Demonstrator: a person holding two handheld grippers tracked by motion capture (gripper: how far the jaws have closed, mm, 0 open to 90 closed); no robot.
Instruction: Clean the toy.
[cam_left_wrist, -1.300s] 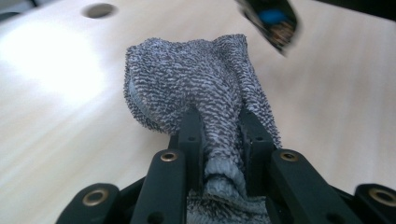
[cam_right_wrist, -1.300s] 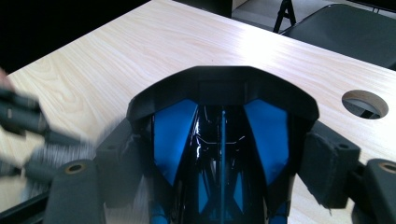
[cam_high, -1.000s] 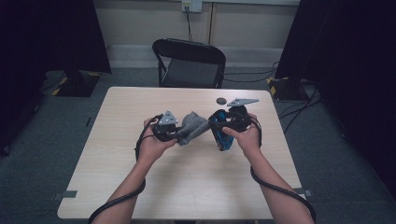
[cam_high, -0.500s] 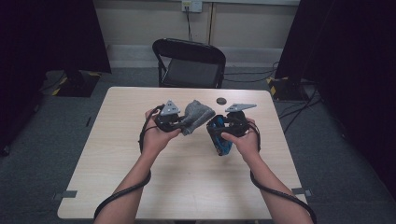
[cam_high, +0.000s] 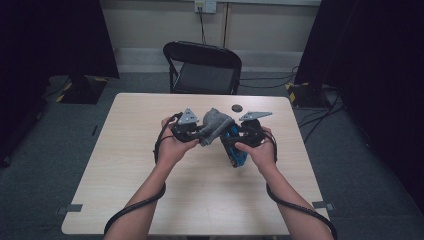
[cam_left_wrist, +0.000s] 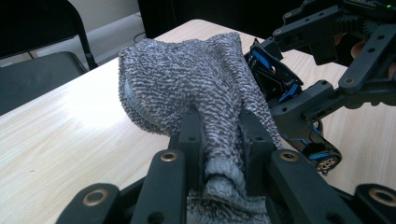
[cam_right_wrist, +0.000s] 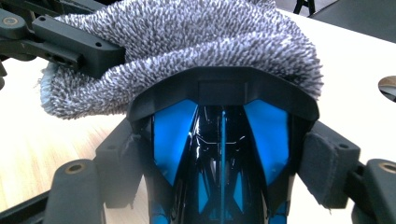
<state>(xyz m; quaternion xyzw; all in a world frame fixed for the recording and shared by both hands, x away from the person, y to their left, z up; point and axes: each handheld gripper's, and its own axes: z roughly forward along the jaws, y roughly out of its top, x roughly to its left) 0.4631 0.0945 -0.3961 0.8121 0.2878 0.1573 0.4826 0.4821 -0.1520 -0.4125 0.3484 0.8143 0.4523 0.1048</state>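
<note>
A fuzzy grey sock-like cloth (cam_high: 216, 124) hangs between the two hands above the table. My left gripper (cam_left_wrist: 219, 128) is shut on its bunched end, and the cloth bulges out beyond the fingers (cam_left_wrist: 190, 135). The cloth (cam_right_wrist: 187, 32) drapes over the far end of a glossy blue and black toy car (cam_right_wrist: 219, 140). My right gripper (cam_right_wrist: 224, 163) is shut on the car's sides, with its pads (cam_right_wrist: 327, 168) against the body. From above, the car (cam_high: 236, 152) slants down below the right gripper (cam_high: 235, 142), and the left gripper (cam_high: 199, 132) sits close to its left.
A small dark round disc (cam_high: 236, 107) lies on the light wooden table (cam_high: 150, 200) near the far edge, just behind the hands. A black folding chair (cam_high: 202, 70) stands beyond the table. Cables trail from both grippers along the forearms.
The left gripper has carried the cloth a little up and toward the far edge, so it now lies over the car's end. The right hand has stayed about where it was.
</note>
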